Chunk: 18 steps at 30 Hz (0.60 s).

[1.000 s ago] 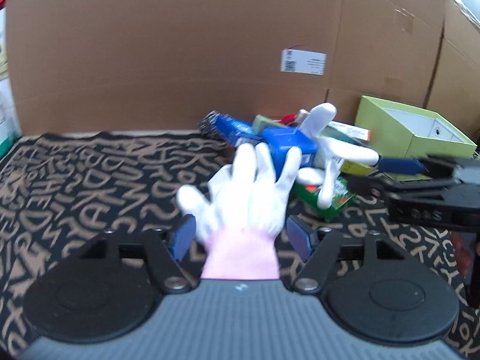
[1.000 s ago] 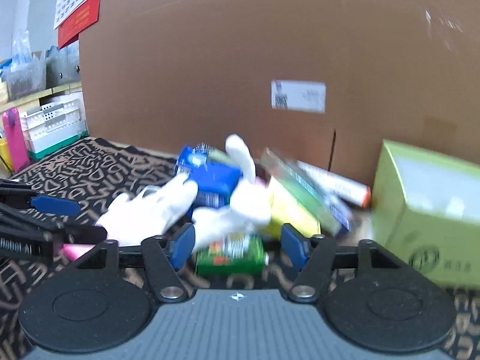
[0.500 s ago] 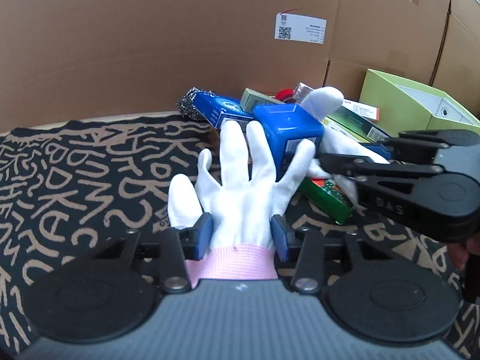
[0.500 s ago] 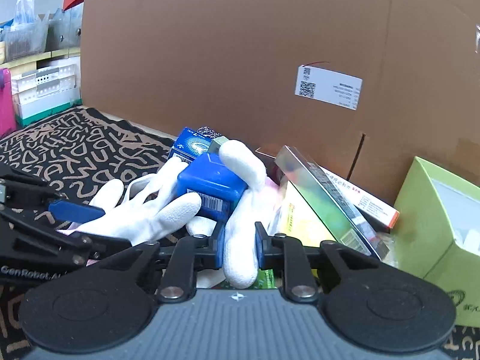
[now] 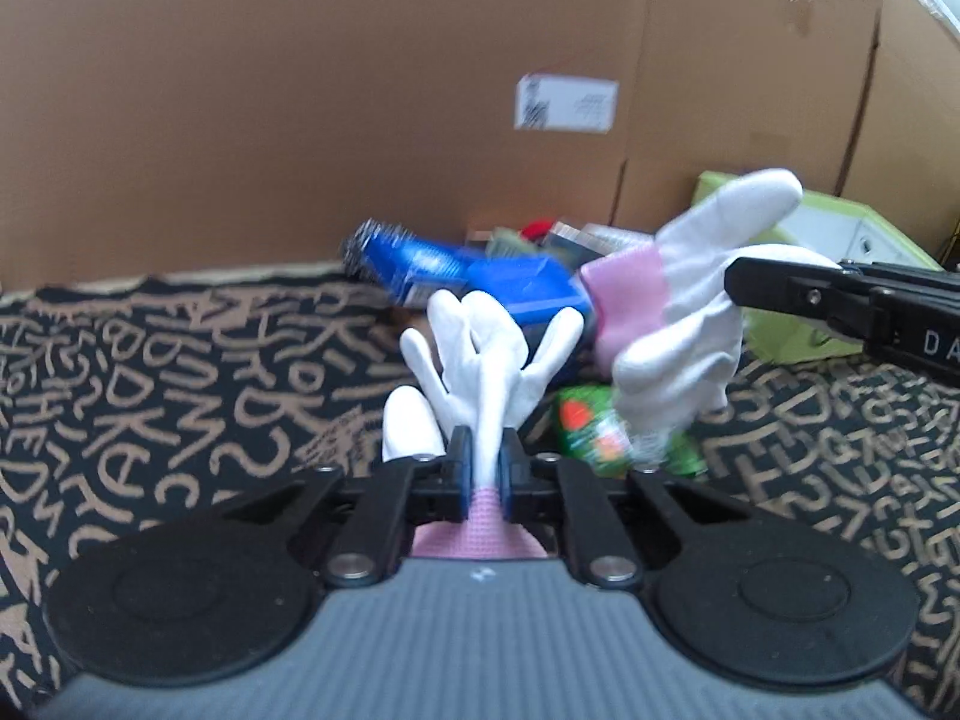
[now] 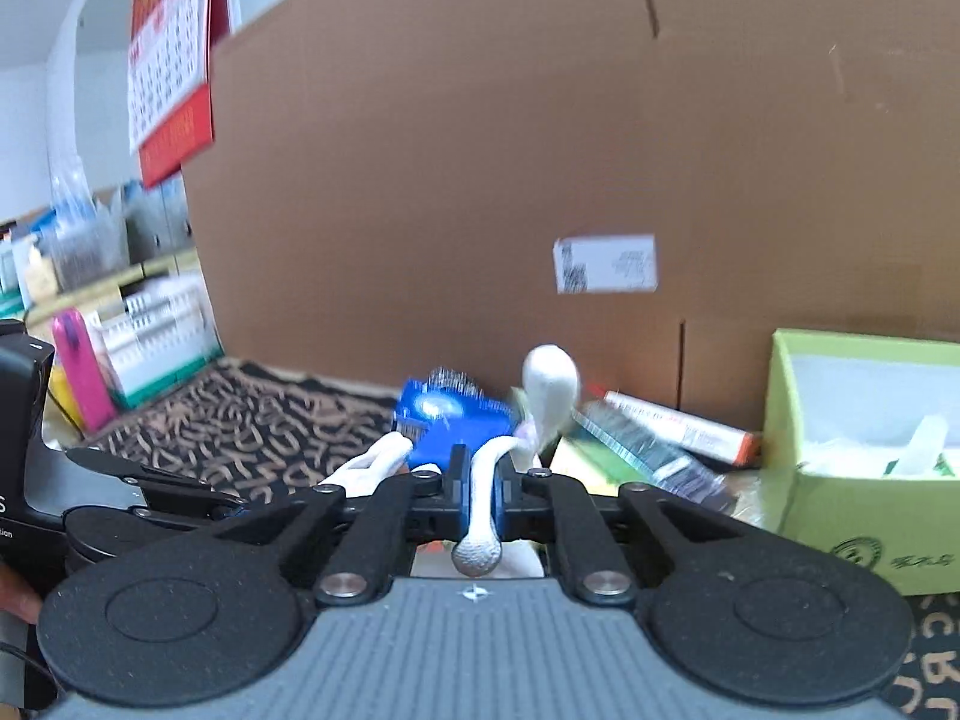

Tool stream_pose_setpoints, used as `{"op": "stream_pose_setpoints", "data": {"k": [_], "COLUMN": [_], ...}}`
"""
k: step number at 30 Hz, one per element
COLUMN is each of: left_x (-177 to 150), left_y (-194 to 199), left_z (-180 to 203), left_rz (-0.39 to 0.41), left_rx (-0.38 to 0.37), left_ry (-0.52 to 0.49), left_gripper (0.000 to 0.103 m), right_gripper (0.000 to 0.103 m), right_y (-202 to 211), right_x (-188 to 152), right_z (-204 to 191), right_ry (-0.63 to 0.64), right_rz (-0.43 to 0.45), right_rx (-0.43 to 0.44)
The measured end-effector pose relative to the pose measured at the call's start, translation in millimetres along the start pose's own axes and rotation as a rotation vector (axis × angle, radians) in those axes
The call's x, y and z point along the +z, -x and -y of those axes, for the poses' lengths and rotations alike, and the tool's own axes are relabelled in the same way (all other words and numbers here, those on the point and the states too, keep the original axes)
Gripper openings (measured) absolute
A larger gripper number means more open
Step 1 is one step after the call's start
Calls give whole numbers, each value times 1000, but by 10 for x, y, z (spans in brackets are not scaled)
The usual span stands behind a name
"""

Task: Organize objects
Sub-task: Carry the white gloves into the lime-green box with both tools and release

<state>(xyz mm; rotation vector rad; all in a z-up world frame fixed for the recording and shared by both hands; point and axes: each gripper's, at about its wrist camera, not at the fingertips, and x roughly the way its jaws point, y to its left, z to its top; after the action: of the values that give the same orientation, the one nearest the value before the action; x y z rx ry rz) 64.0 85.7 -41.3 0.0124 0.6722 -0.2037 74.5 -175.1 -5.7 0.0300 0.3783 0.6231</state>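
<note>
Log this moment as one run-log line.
left gripper: shut on near glove | right gripper: shut on far glove, lifted | blue box, green box: behind, on patterned cloth

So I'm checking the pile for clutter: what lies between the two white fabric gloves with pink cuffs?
In the left wrist view, a green packet lies on the patterned cloth, between the left-held white glove and the right-held white glove.
</note>
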Motion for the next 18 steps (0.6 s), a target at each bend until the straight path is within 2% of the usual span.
{"op": "stream_pose_setpoints", "data": {"k": [4,10,18], "left_x": [156,454,967], "left_y": [208,375,246], "left_z": [230,637,1271], "left_rz": [58,129,168], "left_rx": [-27,-81,-214], "left_ry": [-35,-95,-131], "left_gripper": [9,9,9], "right_gripper": [9,9,9], "right_y": [241,582,921], "right_x": [112,280,441], "right_z": [70,296,772], "right_ry": [-8,-22,-44], "right_rz": [69,165,252], "right_rx": [-2,-54,-216]}}
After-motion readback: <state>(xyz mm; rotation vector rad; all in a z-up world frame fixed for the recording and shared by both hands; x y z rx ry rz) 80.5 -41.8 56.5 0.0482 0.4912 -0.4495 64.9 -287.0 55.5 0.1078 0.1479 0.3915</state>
